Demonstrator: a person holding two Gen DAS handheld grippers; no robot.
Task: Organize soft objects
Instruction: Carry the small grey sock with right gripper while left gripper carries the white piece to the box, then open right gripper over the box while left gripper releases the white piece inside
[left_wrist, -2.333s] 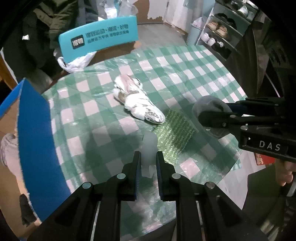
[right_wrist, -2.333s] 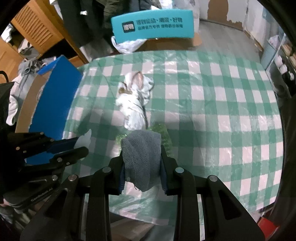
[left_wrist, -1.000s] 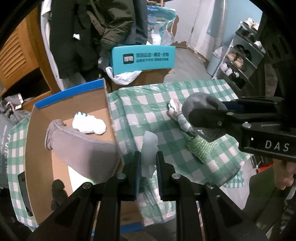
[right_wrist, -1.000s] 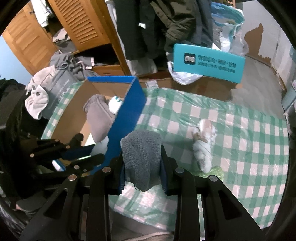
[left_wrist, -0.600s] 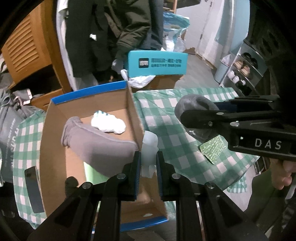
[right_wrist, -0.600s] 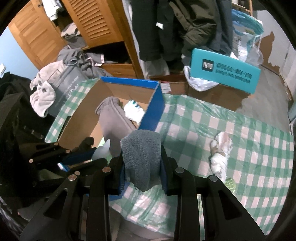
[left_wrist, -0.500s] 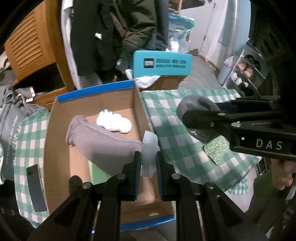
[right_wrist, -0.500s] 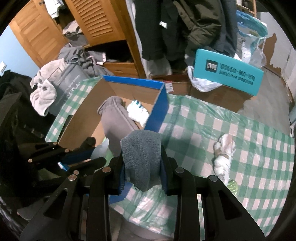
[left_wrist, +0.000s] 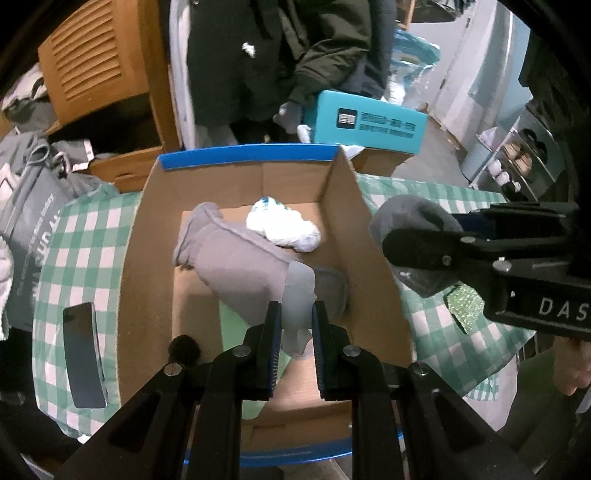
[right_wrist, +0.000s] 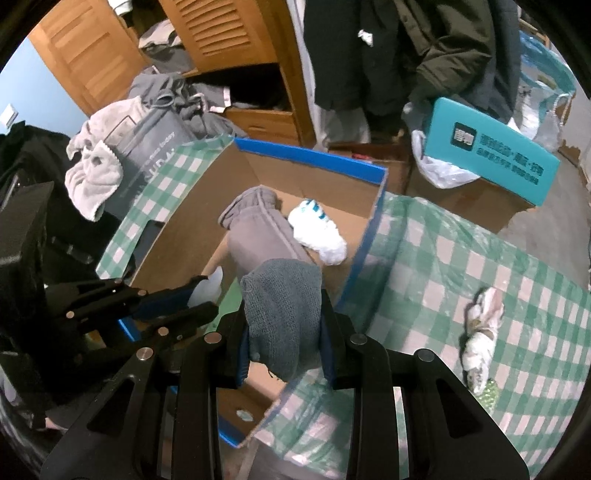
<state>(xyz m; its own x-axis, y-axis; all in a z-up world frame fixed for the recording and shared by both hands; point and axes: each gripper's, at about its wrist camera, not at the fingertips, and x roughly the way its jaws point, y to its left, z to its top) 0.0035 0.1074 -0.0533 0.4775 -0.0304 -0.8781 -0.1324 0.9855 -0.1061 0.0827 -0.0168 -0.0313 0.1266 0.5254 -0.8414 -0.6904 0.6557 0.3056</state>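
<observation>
The left claw is closed on a pale, translucent scrap that stands limp above its tips, directly over the open cardboard box. Beside it, the right claw pinches a folded grey knit cloth at mid-fold. Both pieces look light and floppy, likely to drop cleanly once released.

The cardboard box at the frame's centre is brown with a blue rim, holding a grey garment and a white bundle with blue marks. Around it spreads a green-and-white checked tablecloth. Upper right sits a teal box with white lettering.
</observation>
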